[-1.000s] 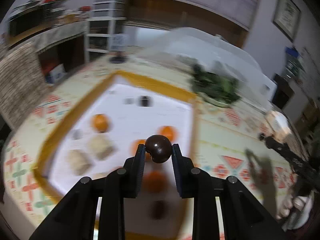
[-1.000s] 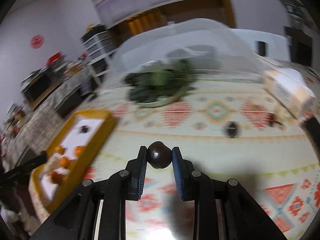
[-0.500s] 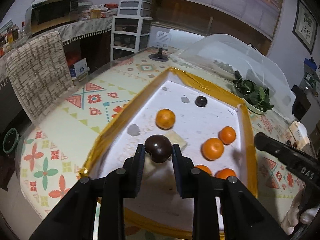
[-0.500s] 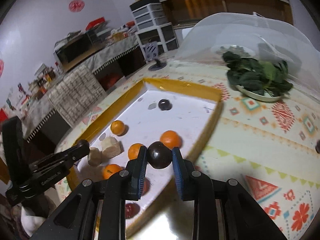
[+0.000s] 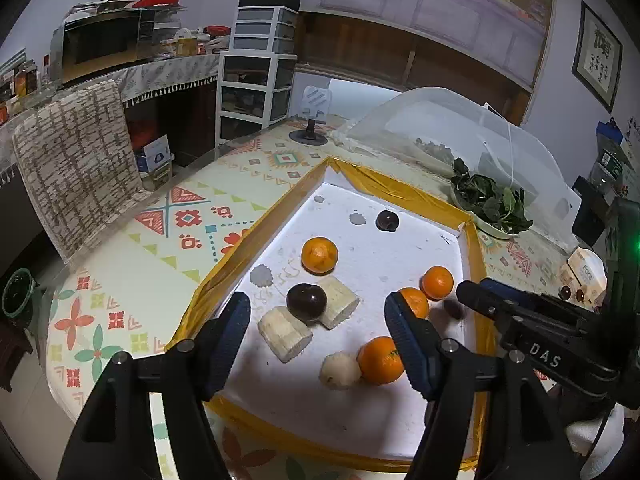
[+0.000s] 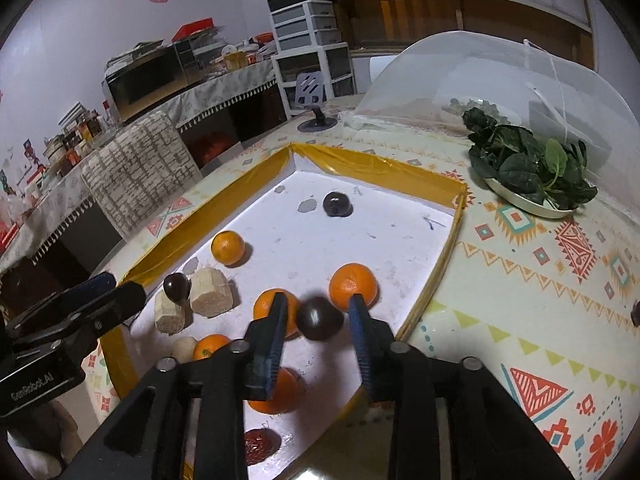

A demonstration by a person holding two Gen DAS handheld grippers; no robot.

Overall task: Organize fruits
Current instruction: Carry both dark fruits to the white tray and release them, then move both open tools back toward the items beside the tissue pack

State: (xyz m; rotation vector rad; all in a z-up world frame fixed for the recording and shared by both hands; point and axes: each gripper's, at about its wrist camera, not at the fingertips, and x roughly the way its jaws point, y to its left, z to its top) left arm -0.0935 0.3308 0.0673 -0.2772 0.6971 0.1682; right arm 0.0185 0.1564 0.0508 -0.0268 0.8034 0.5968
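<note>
A white tray with a yellow rim (image 5: 404, 192) (image 6: 384, 164) holds several oranges, pale cut pieces and dark round fruits. My left gripper (image 5: 316, 310) is open above the tray; a dark fruit (image 5: 306, 301) sits free between two pale pieces (image 5: 338, 297). My right gripper (image 6: 318, 312) is open; a dark fruit (image 6: 319, 317) lies blurred between its fingers, beside two oranges (image 6: 353, 283). Another dark fruit (image 5: 387, 220) (image 6: 337, 203) rests at the tray's far end. The right gripper shows at the right of the left wrist view (image 5: 472, 296).
A plate of green leaves (image 6: 532, 172) and a clear dome cover (image 6: 460, 80) stand behind the tray on the patterned tablecloth. A dark fruit (image 6: 636, 312) lies on the cloth at the right edge. A chair back (image 5: 76, 160) is at the left.
Both grippers have opened over the tray and let go of their dark fruits. The left one's fruit now rests between the pale pieces; the right one's is by the oranges.
</note>
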